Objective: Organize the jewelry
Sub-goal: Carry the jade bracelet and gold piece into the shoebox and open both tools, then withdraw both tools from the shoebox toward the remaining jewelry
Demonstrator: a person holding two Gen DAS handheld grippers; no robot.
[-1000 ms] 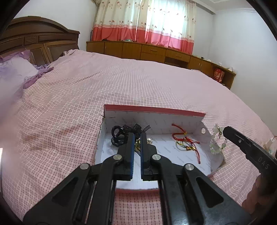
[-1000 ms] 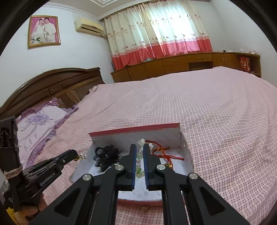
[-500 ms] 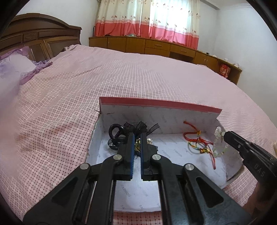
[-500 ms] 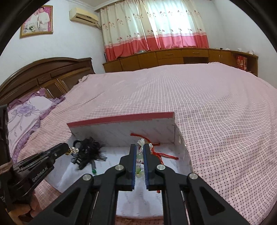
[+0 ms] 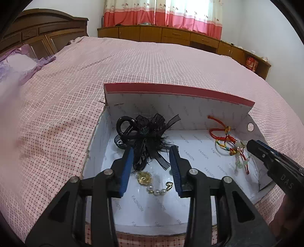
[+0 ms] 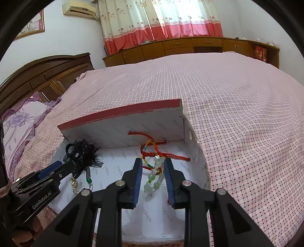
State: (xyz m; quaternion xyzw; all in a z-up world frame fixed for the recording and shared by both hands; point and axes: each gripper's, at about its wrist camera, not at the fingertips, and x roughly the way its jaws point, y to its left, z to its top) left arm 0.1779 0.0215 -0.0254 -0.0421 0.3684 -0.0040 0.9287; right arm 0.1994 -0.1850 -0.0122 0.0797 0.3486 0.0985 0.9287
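This is a bedroom in a home. A wide bed [image 6: 237, 106] under a pink checked cover fills most of the view, with a dark carved wooden headboard [image 6: 47, 76] at the far left and a purple flowered pillow [image 6: 20, 121] beside it. Along the far wall runs a low wooden cabinet [image 6: 190, 47] beneath cream-and-red floral curtains [image 6: 157, 20]. An air conditioner [image 6: 79, 9] and a framed picture [image 6: 35, 25] hang on the left wall.
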